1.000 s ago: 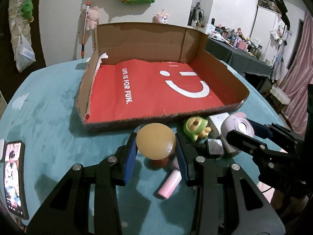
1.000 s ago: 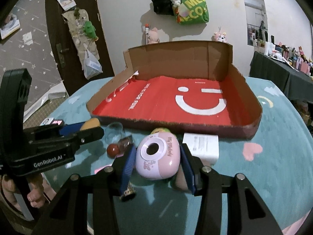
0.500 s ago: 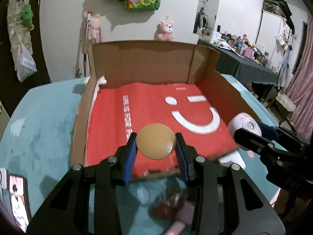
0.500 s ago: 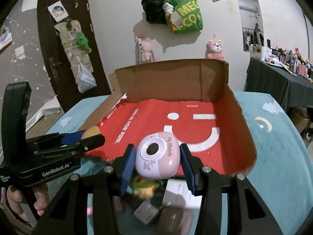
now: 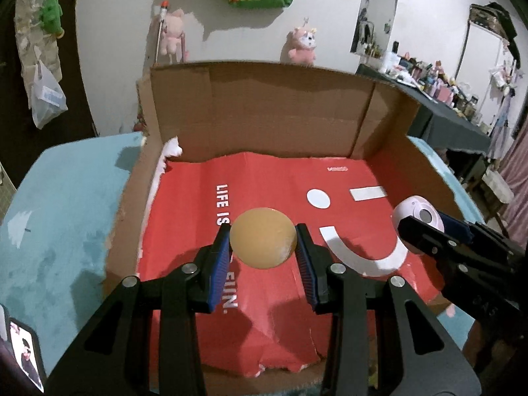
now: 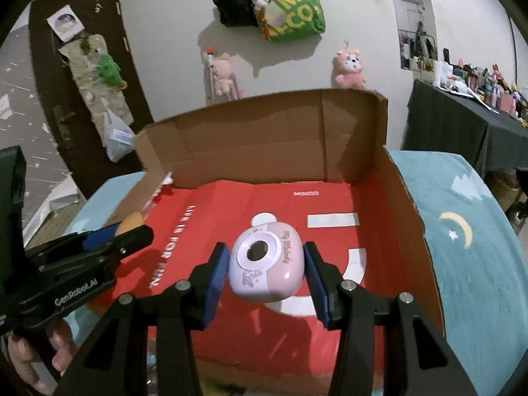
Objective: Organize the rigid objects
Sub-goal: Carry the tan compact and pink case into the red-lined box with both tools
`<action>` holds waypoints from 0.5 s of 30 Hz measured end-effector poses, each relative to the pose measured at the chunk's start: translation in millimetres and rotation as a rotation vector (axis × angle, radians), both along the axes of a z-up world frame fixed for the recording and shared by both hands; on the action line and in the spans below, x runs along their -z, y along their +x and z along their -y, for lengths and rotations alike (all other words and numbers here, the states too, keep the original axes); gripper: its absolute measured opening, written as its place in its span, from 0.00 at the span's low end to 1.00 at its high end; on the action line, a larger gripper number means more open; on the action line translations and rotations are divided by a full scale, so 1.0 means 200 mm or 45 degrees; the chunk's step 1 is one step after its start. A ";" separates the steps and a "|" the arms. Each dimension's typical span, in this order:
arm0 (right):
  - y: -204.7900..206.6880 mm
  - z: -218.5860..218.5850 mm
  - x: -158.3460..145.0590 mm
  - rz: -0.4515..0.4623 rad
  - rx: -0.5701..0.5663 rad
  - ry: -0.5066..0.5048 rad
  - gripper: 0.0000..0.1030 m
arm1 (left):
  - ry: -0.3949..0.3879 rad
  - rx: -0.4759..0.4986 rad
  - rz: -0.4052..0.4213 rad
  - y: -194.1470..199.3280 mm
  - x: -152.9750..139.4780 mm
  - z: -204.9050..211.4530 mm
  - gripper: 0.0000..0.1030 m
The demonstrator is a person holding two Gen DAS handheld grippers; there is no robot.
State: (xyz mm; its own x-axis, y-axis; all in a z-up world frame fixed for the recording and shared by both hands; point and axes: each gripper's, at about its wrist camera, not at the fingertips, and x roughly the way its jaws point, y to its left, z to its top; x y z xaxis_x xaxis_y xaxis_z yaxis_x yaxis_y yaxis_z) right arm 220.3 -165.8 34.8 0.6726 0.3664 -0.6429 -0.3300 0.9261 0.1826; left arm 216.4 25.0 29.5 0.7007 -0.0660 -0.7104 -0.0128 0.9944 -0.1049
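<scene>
My left gripper is shut on a round tan mushroom-shaped toy and holds it above the red floor of the cardboard box. My right gripper is shut on a pink toy camera and holds it above the same box, to the right of the left gripper. The right gripper with the camera shows at the right of the left wrist view. The left gripper with the tan toy shows at the left of the right wrist view.
The box stands on a teal tablecloth with a moon print. A phone lies at the table's near left edge. A dark table with many small items stands at the back right. Plush toys hang on the wall.
Both grippers lifted their toys off the table in front of the box and carried them forward over the box's red floor. The loose items on the table have dropped out of view.
</scene>
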 end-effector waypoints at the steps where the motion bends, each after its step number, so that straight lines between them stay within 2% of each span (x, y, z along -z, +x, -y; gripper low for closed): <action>1: 0.02 0.00 0.01 -0.011 0.004 -0.002 0.48 | 0.003 -0.001 -0.011 0.02 0.01 0.00 0.35; 9: 0.20 0.02 0.13 -0.150 0.044 -0.016 0.48 | 0.031 0.003 -0.116 0.15 0.12 0.02 0.35; 15: 0.24 0.00 0.17 -0.189 0.068 -0.077 0.48 | 0.060 0.003 -0.214 0.21 0.22 0.02 0.35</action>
